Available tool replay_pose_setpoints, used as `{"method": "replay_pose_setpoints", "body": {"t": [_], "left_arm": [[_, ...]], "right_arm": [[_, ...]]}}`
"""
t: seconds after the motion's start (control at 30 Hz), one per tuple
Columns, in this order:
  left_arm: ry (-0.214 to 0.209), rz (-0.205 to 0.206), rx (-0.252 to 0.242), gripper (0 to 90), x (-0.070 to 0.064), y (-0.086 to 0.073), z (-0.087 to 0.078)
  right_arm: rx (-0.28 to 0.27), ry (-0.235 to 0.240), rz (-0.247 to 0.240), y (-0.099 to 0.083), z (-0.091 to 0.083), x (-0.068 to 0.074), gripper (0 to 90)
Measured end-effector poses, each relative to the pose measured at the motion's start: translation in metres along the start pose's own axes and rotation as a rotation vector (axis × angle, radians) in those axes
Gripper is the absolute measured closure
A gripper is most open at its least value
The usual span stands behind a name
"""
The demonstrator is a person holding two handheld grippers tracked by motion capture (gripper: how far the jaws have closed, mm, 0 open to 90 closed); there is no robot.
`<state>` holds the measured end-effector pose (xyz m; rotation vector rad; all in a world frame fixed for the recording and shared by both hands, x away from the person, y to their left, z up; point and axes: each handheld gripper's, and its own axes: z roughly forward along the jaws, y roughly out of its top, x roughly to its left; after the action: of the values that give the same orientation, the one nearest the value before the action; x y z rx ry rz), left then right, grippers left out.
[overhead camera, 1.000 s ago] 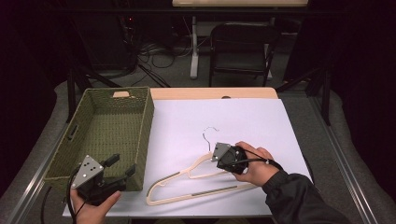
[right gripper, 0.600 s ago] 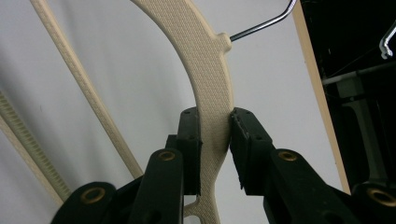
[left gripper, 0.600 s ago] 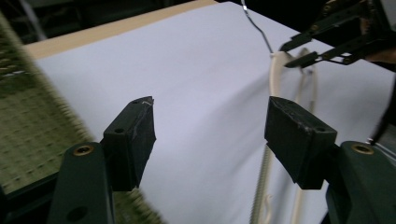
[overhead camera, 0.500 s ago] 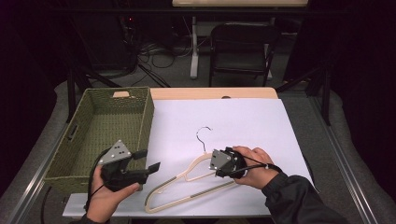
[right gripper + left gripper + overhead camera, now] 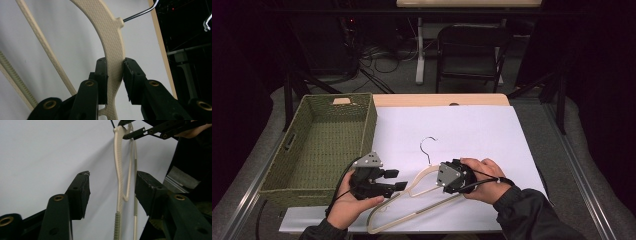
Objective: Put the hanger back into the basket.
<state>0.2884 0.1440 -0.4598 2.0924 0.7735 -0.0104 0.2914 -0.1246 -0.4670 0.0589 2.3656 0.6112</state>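
White paper covers the bench (image 5: 472, 125), where a cream hanger (image 5: 422, 176) lies. The right gripper (image 5: 115, 75) has its fingers clamped on the hanger's shoulder; the left gripper (image 5: 112, 192), fingers wide apart, should straddle the lower arm squarely before closing. Beside them, the green basket (image 5: 367, 120) holds nothing.

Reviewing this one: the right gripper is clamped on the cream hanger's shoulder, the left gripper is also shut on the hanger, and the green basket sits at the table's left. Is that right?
Not quite. The left gripper is open: in the left gripper view its jaws stand apart on either side of the hanger without gripping it. The rest holds: the right gripper is clamped on the hanger's shoulder, and the green basket sits at the table's left.
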Motion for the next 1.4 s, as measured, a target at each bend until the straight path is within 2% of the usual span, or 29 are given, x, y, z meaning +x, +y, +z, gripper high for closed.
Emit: {"method": "replay_pose_setpoints", "body": {"t": [0.4,0.5,0.53,0.57,0.7,0.73,0.93,1.13,1.37,1.4], "left_arm": [[-0.064,-0.041,0.040,58.4,0.000,0.001,0.020],[-0.100,-0.071,0.054,61.0,0.002,0.001,0.027],[-0.106,-0.087,0.063,61.7,0.003,0.001,0.029],[-0.113,-0.091,0.068,62.4,0.004,0.001,0.031],[-0.128,-0.108,0.083,66.4,0.006,0.002,0.035],[-0.128,-0.108,0.083,67.2,0.006,0.002,0.035],[-0.146,-0.139,0.118,73.5,0.007,0.001,0.041],[-0.139,-0.153,0.126,80.5,0.007,-0.001,0.042],[-0.163,-0.179,0.139,84.4,0.010,-0.003,0.044],[-0.175,-0.187,0.144,84.7,0.010,-0.003,0.044]], "right_arm": [[-0.010,-0.003,-0.017,0.002,0.001,0.005,74.1],[-0.016,-0.004,-0.029,0.003,0.001,0.005,74.1],[-0.032,-0.002,-0.017,0.003,0.002,0.006,74.1],[-0.014,-0.005,-0.027,0.004,0.001,0.006,74.1],[-0.032,-0.004,-0.033,0.004,0.002,0.006,74.1],[-0.015,-0.009,-0.041,0.005,0.001,0.006,74.1],[-0.025,-0.009,-0.042,0.005,0.001,0.007,74.1],[-0.024,-0.007,-0.046,0.005,0.001,0.008,74.1],[-0.021,-0.008,-0.056,0.006,0.001,0.009,74.1],[-0.048,0.000,-0.050,0.005,0.003,0.009,74.1]]}}
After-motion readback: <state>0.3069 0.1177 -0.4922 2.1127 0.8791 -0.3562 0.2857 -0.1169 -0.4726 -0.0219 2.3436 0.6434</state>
